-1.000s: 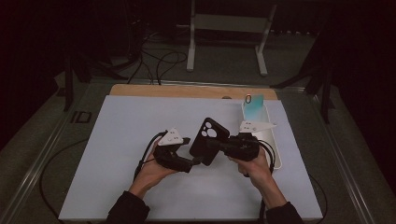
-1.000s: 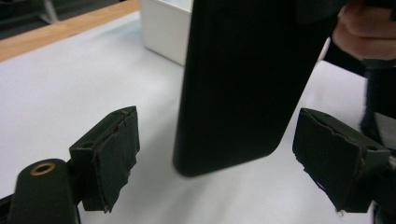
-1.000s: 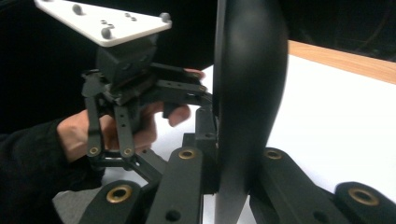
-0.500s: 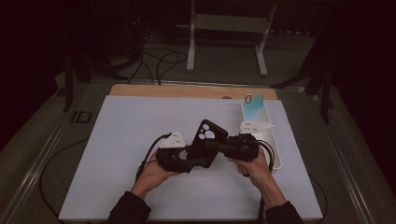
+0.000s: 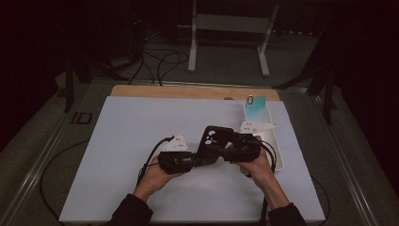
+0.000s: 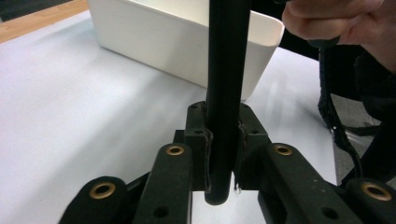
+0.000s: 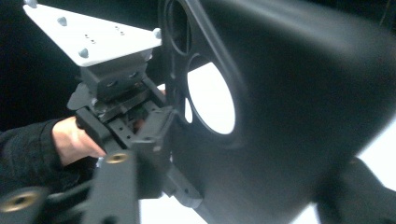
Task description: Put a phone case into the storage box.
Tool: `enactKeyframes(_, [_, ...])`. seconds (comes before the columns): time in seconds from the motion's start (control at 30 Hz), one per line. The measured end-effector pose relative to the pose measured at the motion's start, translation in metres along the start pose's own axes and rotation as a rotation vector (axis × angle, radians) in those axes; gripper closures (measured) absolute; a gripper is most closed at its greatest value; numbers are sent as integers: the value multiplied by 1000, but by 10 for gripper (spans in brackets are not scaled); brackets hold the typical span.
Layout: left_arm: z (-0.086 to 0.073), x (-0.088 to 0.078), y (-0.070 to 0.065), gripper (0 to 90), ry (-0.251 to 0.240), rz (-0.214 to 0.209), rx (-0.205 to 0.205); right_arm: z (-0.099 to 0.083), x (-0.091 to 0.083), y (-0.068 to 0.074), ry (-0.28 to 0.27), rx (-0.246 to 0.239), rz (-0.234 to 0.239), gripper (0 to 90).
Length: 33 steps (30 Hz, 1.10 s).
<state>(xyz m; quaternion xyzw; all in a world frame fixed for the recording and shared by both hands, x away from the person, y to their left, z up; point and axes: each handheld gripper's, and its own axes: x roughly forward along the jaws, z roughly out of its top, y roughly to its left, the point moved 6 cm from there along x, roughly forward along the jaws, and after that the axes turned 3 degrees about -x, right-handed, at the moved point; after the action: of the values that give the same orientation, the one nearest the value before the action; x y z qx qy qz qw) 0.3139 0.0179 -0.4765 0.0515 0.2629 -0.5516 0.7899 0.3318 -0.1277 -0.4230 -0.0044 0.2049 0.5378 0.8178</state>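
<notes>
A black phone case [image 5: 214, 141] with round camera cut-outs is held up edge-on between the two grippers over the white table. My left gripper [image 5: 200, 160] has just been closing, and in the left gripper view its pads [image 6: 204, 156] press both sides of the case's thin edge [image 6: 226, 70]. My right gripper [image 5: 227, 151] has just been opening. In the right gripper view the case [image 7: 289, 107] still stands between its spread jaws, with the left gripper [image 7: 116, 107] and the hand behind it.
A white bin [image 5: 278, 141] stands at the table's right edge, close behind the right hand, with a teal card [image 5: 256, 106] at its far end. The bin's wall [image 6: 177, 42] is just beyond the case. A wooden strip [image 5: 188, 92] runs along the table's back.
The left gripper's jaws closed onto the lower edge of the case. The right gripper's jaws opened and let go of it. The case tipped slightly; both hands stayed in place.
</notes>
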Motion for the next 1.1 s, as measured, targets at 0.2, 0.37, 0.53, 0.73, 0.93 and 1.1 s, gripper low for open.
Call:
enactKeyframes(0.2, [-1, 0, 1, 800, 3, 26, 9, -3, 7, -1, 46, -16, -98, 167])
enactKeyframes(0.37, [-2, -4, 7, 802, -4, 71, -12, -4, 3, -5, 40, 20, -141, 124])
enactKeyframes(0.53, [-4, -3, 10, 802, -2, 88, -26, 0, -2, -7, 16, 49, -169, 126])
enactKeyframes(0.73, [-5, 0, 10, 802, 6, 92, -32, 8, -7, -11, -26, 92, -232, 127])
enactKeyframes(0.93, [-5, 2, 9, 802, 9, 90, -29, 14, -2, -12, -38, 147, -259, 118])
enactKeyframes(1.1, [-5, 3, 7, 803, 10, 87, -27, 15, 5, -12, -39, 177, -269, 115])
